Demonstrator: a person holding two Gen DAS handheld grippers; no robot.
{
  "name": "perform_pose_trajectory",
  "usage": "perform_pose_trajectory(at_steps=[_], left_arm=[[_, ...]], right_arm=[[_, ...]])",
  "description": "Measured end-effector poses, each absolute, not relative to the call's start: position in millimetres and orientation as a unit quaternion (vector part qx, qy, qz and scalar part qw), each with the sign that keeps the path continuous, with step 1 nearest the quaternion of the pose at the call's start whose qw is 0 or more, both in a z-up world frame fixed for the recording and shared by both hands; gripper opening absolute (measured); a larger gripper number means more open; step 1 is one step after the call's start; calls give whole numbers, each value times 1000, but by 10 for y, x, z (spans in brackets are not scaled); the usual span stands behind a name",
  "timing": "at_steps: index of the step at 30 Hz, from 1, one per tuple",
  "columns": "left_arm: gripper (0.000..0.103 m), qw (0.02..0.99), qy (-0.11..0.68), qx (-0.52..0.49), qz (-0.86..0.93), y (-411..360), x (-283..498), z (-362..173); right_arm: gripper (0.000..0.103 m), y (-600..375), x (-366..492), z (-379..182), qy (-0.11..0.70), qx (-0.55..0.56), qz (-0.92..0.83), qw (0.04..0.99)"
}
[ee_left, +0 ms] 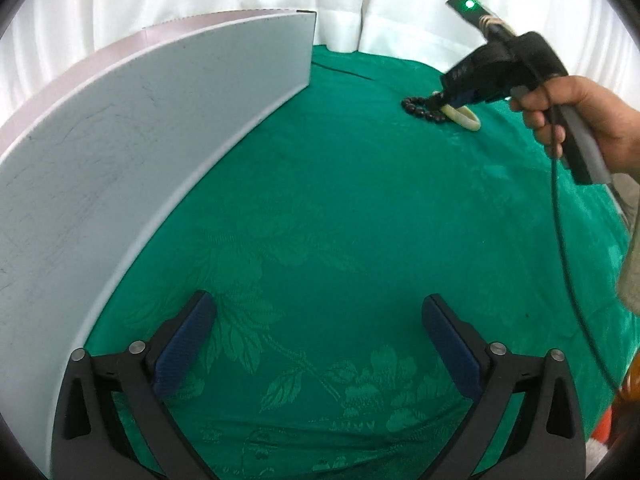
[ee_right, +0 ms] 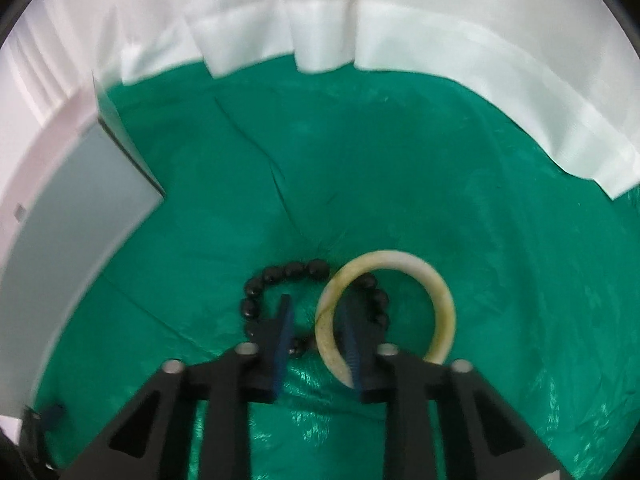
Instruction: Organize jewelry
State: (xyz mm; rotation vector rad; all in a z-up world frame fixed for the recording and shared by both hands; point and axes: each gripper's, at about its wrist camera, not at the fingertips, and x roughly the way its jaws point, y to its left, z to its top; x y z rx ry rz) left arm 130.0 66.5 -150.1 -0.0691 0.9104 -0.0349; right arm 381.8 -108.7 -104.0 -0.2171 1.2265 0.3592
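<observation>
Here, cream bangle (ee_right: pixel 436 316) flat, overlapping black bead bracelet (ee_right: pixel 280 276).

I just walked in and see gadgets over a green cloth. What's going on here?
A person is sorting jewelry with a handheld gripper in each hand. The right gripper is down over a pale bangle that overlaps a dark bead bracelet on the green tablecloth. Its narrowed jaws straddle the bangle's near rim, though whether they pinch it is unclear. The left gripper is open and empty beside a white box.
</observation>
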Motion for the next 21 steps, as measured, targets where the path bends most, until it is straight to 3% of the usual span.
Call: perform_pose_trajectory(at_steps=[1,13,21], left_arm=[[102,897,440,-33,-17,663,1297,-1500],[102,897,440,-34,-16,660,1317,-1500],[102,896,443,-26,-13,644,1338,-1502]], right_arm=[[11,-1074,3799,-1061,570,-111,161,798],[11,-1281,2487,-493,526,-179,197,808],[11,-1228,1490,-767,514,-273,199,789]])
